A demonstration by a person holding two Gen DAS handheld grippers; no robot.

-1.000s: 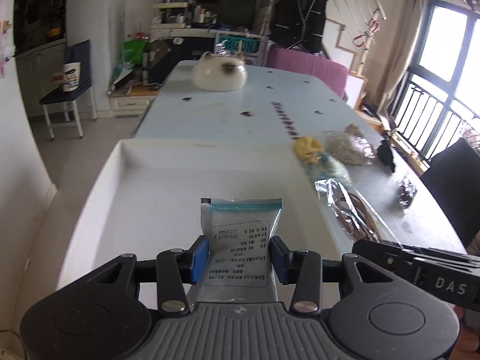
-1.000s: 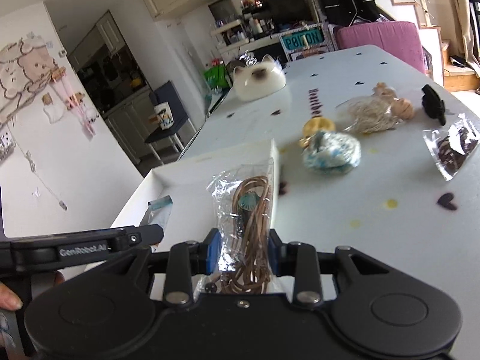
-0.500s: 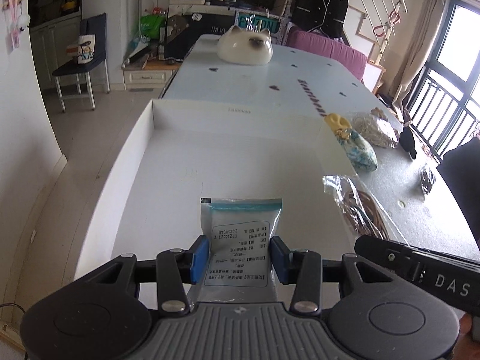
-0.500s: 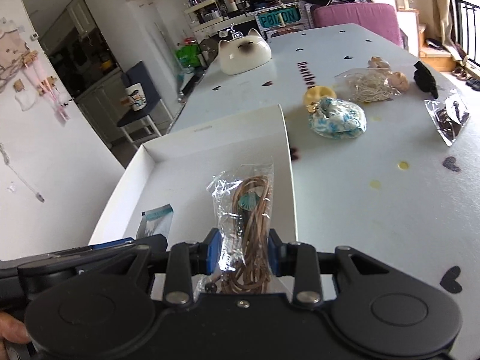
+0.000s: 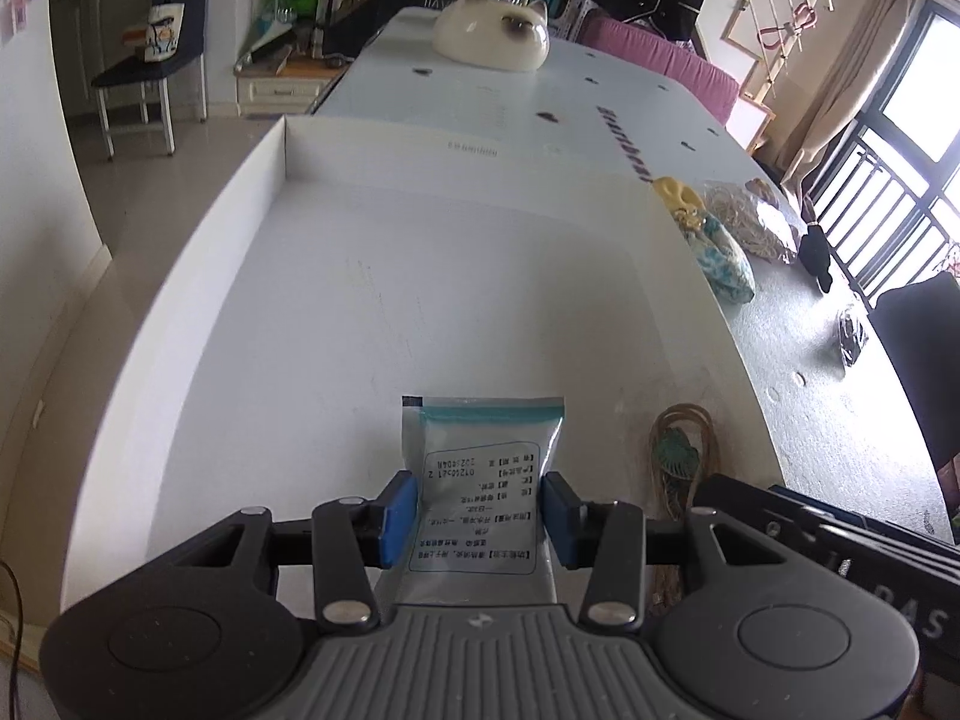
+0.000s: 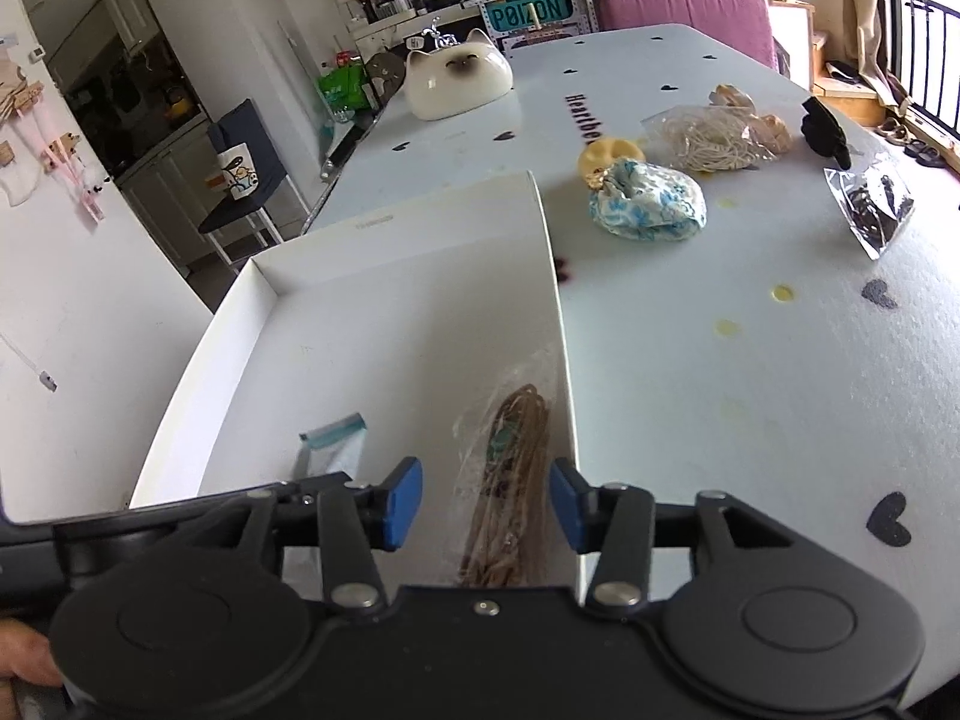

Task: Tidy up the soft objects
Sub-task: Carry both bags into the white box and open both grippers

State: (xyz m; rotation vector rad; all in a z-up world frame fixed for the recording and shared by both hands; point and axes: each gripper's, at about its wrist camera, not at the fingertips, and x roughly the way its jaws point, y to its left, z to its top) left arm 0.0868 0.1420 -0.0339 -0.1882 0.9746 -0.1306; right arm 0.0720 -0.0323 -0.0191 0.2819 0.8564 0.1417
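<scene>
Change: both hands have sunk toward the white tray (image 5: 282, 180); the cord bag (image 6: 510, 480) has dropped from the right gripper (image 6: 486, 501).
Placement: both bags go inside the tray, sorted off the worktop (image 6: 720, 360).
Left gripper (image 5: 478, 519): fingers pinch the label pouch (image 5: 483, 480) low over the tray, at six o'clock.
Right fingers: opening, pads clear; cord bag lies between them, against the tray's three o'clock wall.

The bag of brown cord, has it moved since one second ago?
Yes. The bag of brown cord went left over the white box's right wall; it now lies inside.
</scene>
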